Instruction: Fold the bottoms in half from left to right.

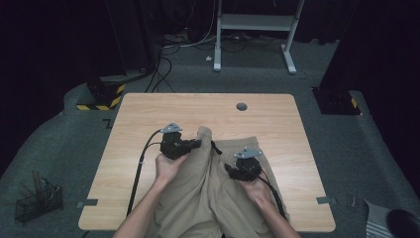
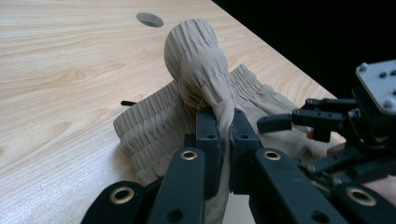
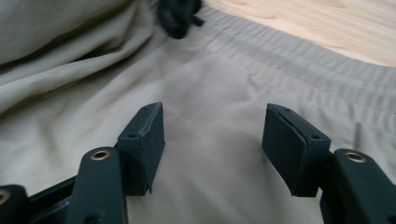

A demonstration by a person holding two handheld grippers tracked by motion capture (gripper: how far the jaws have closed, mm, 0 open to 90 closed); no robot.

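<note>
Right now the left gripper (image 2: 223,128) is clamped on a bunched fold of the beige shorts' (image 1: 213,188) elastic waistband (image 2: 196,65), its two pads pressed tight on the cloth, so that the gathered band stands up in a rounded hump just past the jaws. The right gripper (image 3: 212,140) has its jaws spread wide apart with nothing between them; it hovers low over the flat fabric just below the waistband (image 3: 299,56), with the dark drawstring (image 3: 177,18) farther off at the top of its view. In the high view the left gripper (image 1: 194,144) sits at the raised top corner of the shorts, and the right gripper (image 1: 229,169) lies a little nearer the person, over the garment's right half. The shorts lie on the near middle of the wooden table (image 1: 148,114), the legs running off its near edge between the person's forearms; a round cable hole (image 1: 241,106) sits beyond them.

I judge the step in hand to be taking a two-point hold on the waistband, half done. Next, the right gripper probably needs to ease forward to the ribbed band, dip its lower jaw under the edge and close on a single layer, well apart from the left grip, so the shorts can be lifted or spread evenly.
</note>
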